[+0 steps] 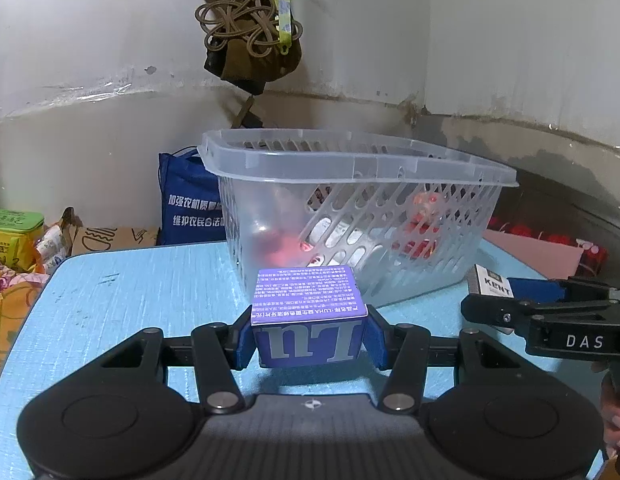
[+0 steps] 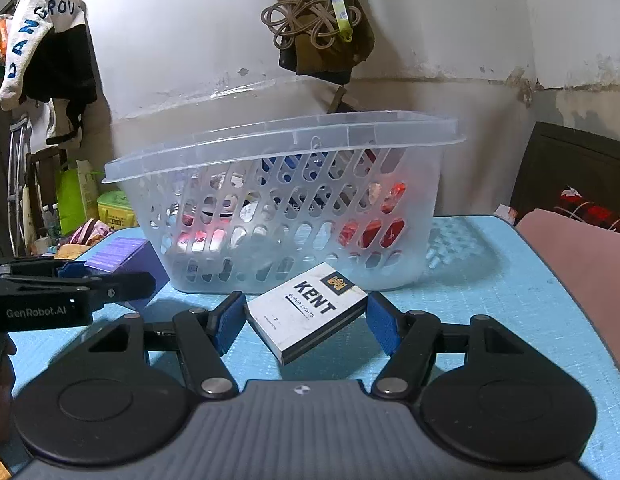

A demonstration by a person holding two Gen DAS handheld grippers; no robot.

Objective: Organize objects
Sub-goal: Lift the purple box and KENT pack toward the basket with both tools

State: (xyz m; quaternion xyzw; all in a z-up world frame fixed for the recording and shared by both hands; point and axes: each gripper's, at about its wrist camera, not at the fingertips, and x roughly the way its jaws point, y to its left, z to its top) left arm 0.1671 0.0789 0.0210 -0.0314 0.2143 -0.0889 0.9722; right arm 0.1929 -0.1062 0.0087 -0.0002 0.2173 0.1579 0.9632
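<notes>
My left gripper (image 1: 308, 338) is shut on a purple LUHA box (image 1: 308, 312), its blue pads pressed on both sides, in front of a clear slotted plastic basket (image 1: 350, 168). The purple box also shows in the right wrist view (image 2: 118, 254). My right gripper (image 2: 306, 320) is open, its blue pads either side of a white Kent cigarette pack (image 2: 306, 310) that lies flat on the blue table (image 2: 490, 300). The pack also shows in the left wrist view (image 1: 490, 284). The basket (image 2: 286, 140) holds several red and white items.
A blue bag (image 1: 190, 200), a green tin (image 1: 14, 232) and cardboard sit beyond the table's left edge. A pink cushion (image 2: 582, 248) lies right of the table. Ropes and a bag (image 1: 250, 40) hang on the wall above the basket.
</notes>
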